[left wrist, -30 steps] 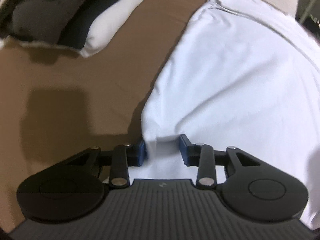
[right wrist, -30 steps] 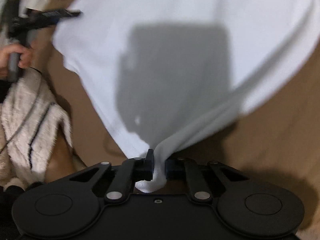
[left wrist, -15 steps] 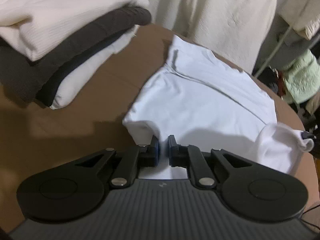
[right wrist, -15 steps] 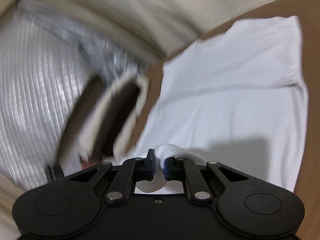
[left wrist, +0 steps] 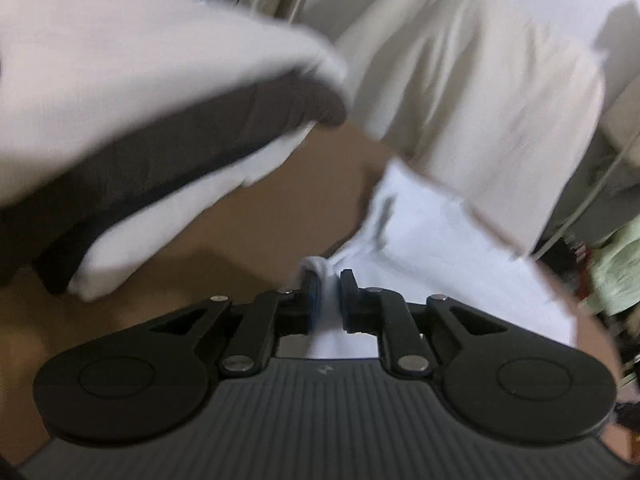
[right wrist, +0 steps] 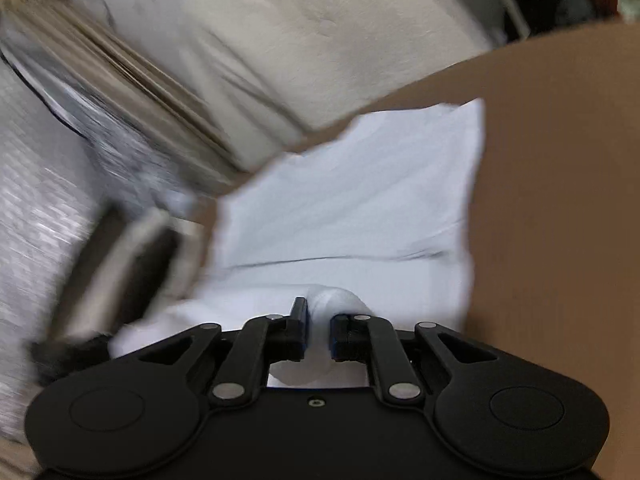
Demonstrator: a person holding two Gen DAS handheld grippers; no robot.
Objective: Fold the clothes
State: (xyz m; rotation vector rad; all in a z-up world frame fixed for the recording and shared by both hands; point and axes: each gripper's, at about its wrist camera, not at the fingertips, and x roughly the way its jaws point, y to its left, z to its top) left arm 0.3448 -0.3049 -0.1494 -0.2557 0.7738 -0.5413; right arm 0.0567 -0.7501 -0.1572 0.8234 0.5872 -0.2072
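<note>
A white T-shirt [left wrist: 436,252] lies on the brown table [left wrist: 256,216], stretching away to the right in the left wrist view. My left gripper [left wrist: 327,280] is shut on a bunched edge of it. In the right wrist view the same white T-shirt [right wrist: 360,208] lies folded over itself with a crease across it. My right gripper [right wrist: 319,312] is shut on a rolled lump of its near edge. Both views are blurred by motion.
A stack of folded clothes [left wrist: 132,128], cream over dark grey over white, sits at the left of the table. A cream cloth [left wrist: 472,80] hangs behind the table's far edge. The stack of folded clothes [right wrist: 120,272] shows blurred at the left. Bare brown table [right wrist: 560,200] lies right.
The left gripper shut on the shirt's edge. Both grippers carried the near edge forward over the shirt toward the far side, and both cameras tilted up.
</note>
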